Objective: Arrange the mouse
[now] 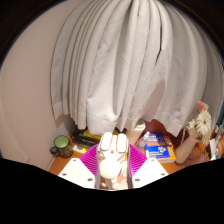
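A white computer mouse [112, 152] with a scroll wheel is held between my two fingers, its front end pointing away toward the curtain. My gripper [112, 160] is shut on it: the magenta pads [90, 157] press its left and right sides. A pale cable hangs down from the mouse near the fingers. The mouse is lifted above a wooden desk [70, 163] that lies beyond and below the fingers.
A pale grey curtain [120, 70] hangs behind the desk. A green tin [62, 143] stands on the desk to the left. A blue box [160, 150], an orange item and a plush toy [203, 122] are on the right. A yellow item lies just beyond the mouse.
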### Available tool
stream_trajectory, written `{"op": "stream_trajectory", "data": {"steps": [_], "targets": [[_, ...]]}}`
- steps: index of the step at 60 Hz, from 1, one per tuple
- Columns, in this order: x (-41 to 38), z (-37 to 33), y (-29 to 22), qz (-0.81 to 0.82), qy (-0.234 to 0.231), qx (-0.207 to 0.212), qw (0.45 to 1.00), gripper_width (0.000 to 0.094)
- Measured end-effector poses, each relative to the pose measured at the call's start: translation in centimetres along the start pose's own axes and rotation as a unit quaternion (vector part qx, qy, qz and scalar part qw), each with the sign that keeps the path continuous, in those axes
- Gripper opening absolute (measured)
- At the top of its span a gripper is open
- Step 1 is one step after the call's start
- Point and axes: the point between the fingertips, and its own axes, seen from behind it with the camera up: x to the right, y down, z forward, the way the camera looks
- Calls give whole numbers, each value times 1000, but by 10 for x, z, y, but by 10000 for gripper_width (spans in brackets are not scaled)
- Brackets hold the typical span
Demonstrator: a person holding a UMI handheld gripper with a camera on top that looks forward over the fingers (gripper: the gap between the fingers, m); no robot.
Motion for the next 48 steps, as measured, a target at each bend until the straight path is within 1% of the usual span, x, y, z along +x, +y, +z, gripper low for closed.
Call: {"op": "stream_trajectory", "data": {"steps": [4,8,15,23,24,25,35,37,40,43,48], "targets": [[42,8,-4,4,14,4,1000,373],[74,27,14,12,22,-9,1000,374],[107,70,79,21,17,-68,997,371],[104,112,153,47,-4,-122,991,365],[102,116,161,50,-7,-129,990,345],[99,119,170,52,-10,-135,989,366],[82,135,224,50,-31,-178,982,377],[84,136,220,60,-27,-159,985,385],[84,136,220,77,-24,-153,985,402],[84,136,220,79,-24,-149,985,458],[85,137,220,69,-24,-144,987,524]]}}
